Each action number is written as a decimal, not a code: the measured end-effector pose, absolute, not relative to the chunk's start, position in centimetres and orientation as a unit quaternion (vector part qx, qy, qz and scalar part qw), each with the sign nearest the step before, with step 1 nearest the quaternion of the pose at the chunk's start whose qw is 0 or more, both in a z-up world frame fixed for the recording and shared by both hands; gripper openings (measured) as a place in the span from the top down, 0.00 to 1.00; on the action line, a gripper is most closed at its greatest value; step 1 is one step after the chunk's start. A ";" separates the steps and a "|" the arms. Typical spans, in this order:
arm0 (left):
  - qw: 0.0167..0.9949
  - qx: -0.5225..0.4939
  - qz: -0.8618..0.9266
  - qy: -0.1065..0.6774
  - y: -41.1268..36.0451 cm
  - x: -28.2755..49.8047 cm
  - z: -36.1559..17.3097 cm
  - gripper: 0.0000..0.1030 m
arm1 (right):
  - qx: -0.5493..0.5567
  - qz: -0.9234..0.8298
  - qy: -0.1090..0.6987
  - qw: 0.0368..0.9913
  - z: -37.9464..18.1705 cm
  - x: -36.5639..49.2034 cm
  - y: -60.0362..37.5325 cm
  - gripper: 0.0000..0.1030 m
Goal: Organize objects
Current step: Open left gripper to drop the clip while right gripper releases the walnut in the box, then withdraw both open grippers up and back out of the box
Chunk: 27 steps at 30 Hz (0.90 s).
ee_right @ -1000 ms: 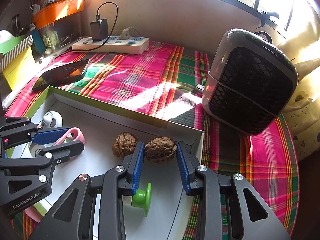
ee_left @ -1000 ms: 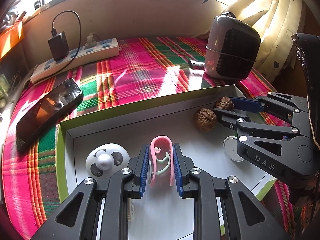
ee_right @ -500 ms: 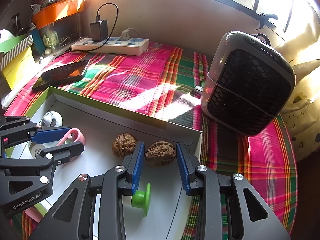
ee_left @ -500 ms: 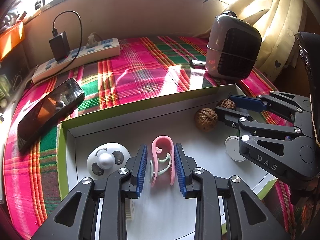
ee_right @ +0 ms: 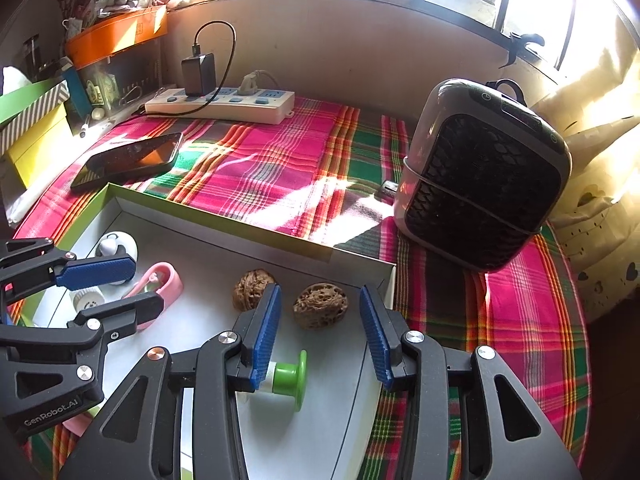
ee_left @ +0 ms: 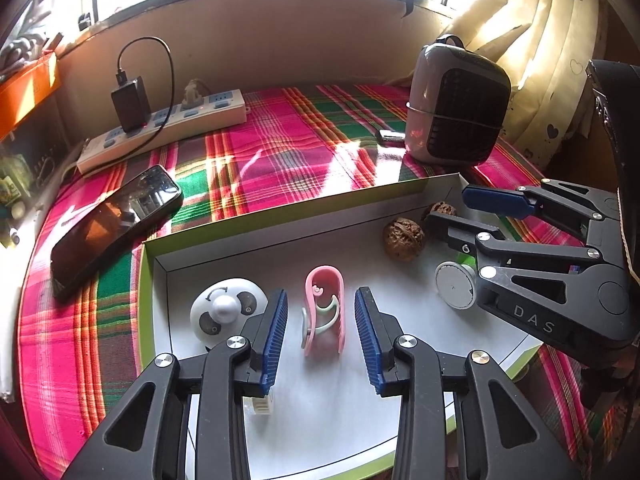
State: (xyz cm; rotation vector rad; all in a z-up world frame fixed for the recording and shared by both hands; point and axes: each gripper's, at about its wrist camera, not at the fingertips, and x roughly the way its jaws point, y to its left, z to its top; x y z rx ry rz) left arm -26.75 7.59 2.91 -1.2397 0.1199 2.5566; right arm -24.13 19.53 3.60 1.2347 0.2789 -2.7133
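Your left hand-held gripper is spreading its jaws around the pink clip, which is lying on the white floor of the green-rimmed box; the blue pads are standing clear of the clip on both sides, so nothing is being pinched. Just to the left of that gripper, a round white gadget with a knob is sitting in the box.

Your right hand-held gripper is also widening its jaws, and the walnut between them is resting on the box floor near the far right corner, with gaps showing to each pad. A second walnut is lying just beside the left pad, outside the jaws. A green-and-white spool-shaped piece is lying under that gripper, close to its left finger.

The box is sitting on a surface covered by a pink and green plaid cloth. A phone, a power strip and a small fan heater are lying on the cloth outside the box.
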 end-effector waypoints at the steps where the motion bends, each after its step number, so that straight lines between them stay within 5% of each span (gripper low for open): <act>1: 0.147 -0.429 0.890 0.042 7.6 -26.6 3.0 0.68 | 0.410 -0.905 0.092 0.073 3.7 -24.0 19.5 0.59; 27: 0.149 -0.384 0.910 0.056 7.0 -19.3 5.3 0.67 | 0.360 -0.928 0.059 0.079 6.3 -16.4 19.6 0.59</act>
